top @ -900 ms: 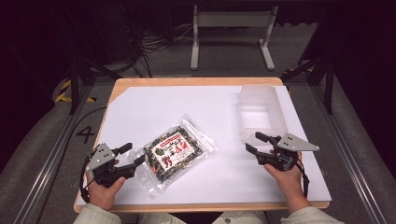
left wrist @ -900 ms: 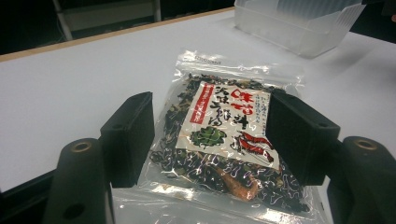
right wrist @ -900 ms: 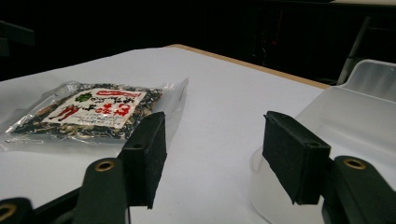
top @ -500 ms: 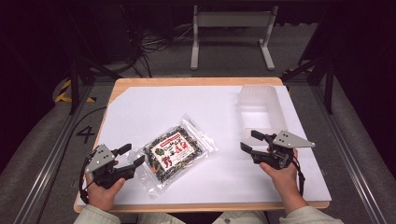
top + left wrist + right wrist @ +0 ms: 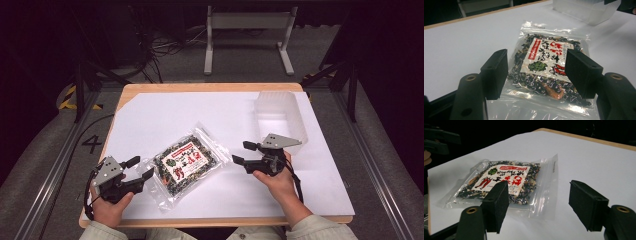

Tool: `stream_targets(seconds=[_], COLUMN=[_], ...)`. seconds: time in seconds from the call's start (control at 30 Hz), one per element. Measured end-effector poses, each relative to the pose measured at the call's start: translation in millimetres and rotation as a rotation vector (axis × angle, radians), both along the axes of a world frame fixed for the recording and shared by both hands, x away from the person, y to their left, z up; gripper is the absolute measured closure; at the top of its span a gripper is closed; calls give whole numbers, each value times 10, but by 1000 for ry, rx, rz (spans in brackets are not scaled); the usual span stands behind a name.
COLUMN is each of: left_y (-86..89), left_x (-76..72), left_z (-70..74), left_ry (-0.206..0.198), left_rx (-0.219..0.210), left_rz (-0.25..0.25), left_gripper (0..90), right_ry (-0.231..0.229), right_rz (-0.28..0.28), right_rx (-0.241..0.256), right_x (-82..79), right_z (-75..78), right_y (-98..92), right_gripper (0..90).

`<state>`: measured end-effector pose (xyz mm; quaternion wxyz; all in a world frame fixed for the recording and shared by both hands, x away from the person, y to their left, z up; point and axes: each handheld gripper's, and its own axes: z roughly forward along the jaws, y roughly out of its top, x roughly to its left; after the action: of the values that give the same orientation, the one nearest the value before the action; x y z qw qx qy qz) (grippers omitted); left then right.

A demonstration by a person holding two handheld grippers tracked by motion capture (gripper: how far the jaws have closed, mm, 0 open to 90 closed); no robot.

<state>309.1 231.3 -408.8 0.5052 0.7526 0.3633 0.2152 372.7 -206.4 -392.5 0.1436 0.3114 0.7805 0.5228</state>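
A clear packet (image 5: 186, 163) of dark dried food with a red-and-white label lay flat on the white surface (image 5: 165, 112), toward the person's side and left of centre. In the high view its long axis was seen to run diagonally, from the near-left corner up toward the far right. The left gripper (image 5: 140, 168) was held just beside the packet's near-left end, its jaws spread with nothing between them; in the left gripper view (image 5: 536, 72) the packet's near edge was seen directly ahead of the gap. The right gripper (image 5: 246, 152) was held near the far-right corner, slightly apart from it, jaws likewise spread and empty. The left was judged the nearer. A translucent bin (image 5: 280, 112) stood beyond the right gripper, well apart from the packet.
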Motion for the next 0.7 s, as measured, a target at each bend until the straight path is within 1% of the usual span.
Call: stream_targets(seconds=[0.07,0.13,0.2,0.3,0.33,0.47,0.57,0.63,0.7], left_y=[3,3,4,-5,0,-1,-6,-14,-22], left_x=[-3,-3,2,5,11,12,17,22,29], left_z=[-1,-4,-4,-13,-12,-16,-20,-26,-33], left_ry=[1,2,1,9,4,10,14,17,19], left_rx=[1,3,7,1,11,6,4,5,8], left_rz=[2,-1,-2,-3,-5,-4,-5,-10,-12], left_gripper=[362,363,364,365,365,365,365,365,365], right_ry=[11,30,34,53,60,113,111,123,154], right_rz=[-21,-17,-17,-30,-36,-50,-58,-62,-67], right_rx=[-30,-32,-36,-61,-65,-83,-109,-109,-102], right_x=[47,89,100,148,163,230,248,260,279], right_z=[-36,-82,-95,-154,-173,-257,-299,-317,-341], right_y=[50,103,120,195,213,265,296,298,292], right_gripper=[332,330,325,302,298,286,281,274,261])
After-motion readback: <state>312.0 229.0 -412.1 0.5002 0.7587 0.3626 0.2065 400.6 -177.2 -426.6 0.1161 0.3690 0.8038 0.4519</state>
